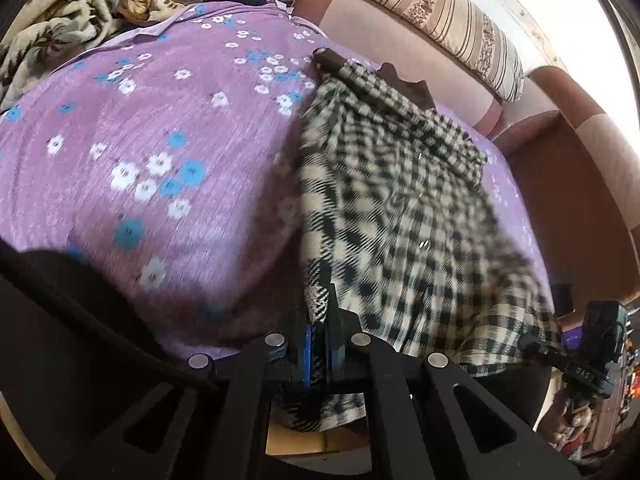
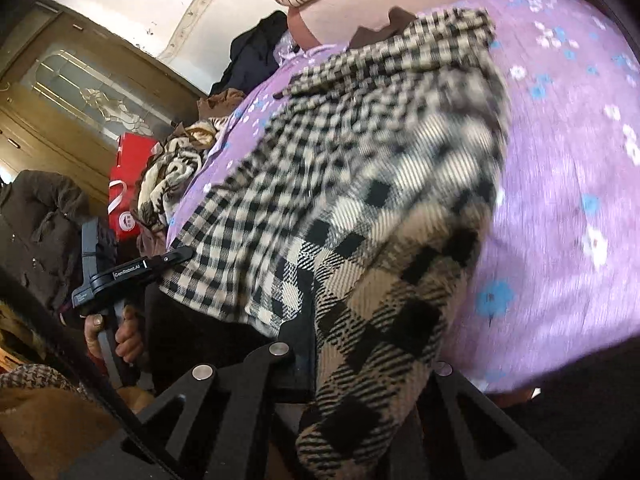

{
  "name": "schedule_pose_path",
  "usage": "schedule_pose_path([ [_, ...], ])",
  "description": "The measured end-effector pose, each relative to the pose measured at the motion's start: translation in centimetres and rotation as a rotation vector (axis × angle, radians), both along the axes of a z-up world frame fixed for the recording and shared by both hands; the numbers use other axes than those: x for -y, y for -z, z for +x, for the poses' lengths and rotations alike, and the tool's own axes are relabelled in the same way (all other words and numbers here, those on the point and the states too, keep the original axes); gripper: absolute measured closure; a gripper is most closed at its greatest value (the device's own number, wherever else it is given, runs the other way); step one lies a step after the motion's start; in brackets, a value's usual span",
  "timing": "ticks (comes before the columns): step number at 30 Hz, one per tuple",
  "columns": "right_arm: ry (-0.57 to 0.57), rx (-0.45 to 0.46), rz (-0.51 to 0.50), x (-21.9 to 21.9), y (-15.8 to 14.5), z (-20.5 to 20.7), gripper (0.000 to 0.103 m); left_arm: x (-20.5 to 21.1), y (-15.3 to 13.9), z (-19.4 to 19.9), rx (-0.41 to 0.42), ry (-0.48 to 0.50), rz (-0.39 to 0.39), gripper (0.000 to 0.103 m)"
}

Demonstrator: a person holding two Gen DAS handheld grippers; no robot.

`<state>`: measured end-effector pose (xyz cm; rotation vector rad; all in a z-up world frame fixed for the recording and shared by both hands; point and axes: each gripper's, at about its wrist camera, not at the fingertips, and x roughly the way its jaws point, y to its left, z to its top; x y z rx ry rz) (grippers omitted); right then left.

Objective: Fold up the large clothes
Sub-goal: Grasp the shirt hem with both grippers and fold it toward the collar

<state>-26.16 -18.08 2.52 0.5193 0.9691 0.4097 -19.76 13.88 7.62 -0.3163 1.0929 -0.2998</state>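
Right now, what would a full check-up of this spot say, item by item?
Surface: purple bedspread with white and blue flowers, on a bed.
Job's things: black-and-cream checked woollen garment, brown collar at far end, near edge lifted.
Clutter: brown-and-cream patterned blanket, dark clothes, red bag.
Grippers: left claw shut on the garment's hem; right claw draped in the cloth, apparently gripping.
Cables: nothing seen.
Surroundings: pink padded headboard, striped bolster pillow, wooden glazed door.
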Motion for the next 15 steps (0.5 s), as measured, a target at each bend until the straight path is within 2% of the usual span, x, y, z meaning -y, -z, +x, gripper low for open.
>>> schedule_pose_path([
  [4,0.005,0.074,-0.085,-0.2,-2.8,2.8,0.097,0.9,-1.1,3.5,0.013,0.029,-0.025,0.099],
  [9,0.041,0.165,-0.195,0.8,-6.6,7.7,0.098,3.1,-3.6,10.2,0.084,0.064,-0.003,0.099],
  [12,0.100,0.197,-0.237,1.9,-8.5,13.1,0.098,4.6,-4.7,15.7,0.096,0.059,0.006,0.099],
  [15,0.176,0.205,-0.293,3.2,-9.0,17.7,0.098,6.1,-5.0,21.0,0.108,0.037,0.061,0.099],
])
